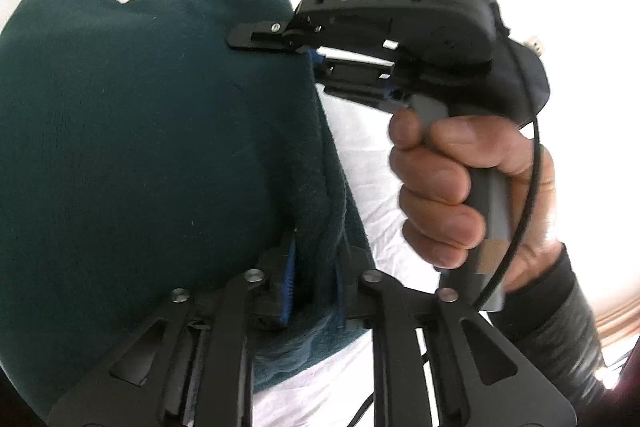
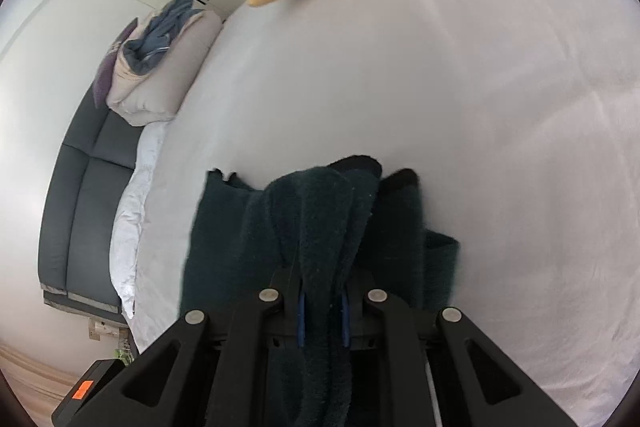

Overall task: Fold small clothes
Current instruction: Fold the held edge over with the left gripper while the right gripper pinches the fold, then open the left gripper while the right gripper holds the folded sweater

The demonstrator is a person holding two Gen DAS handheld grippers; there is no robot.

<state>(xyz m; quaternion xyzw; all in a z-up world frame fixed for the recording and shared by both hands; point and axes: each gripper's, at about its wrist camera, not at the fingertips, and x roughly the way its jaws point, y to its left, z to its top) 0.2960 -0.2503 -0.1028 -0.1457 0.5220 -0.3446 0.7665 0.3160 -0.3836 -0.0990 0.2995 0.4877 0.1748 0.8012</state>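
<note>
dark green fleece garment (image 1: 152, 131) is clamped at one edge by both left gripper (image 1: 312, 291) and right gripper (image 2: 323, 311), lifted over white bed sheet (image 2: 440, 107); soft, light, floppy, best pinched at corners.
</note>
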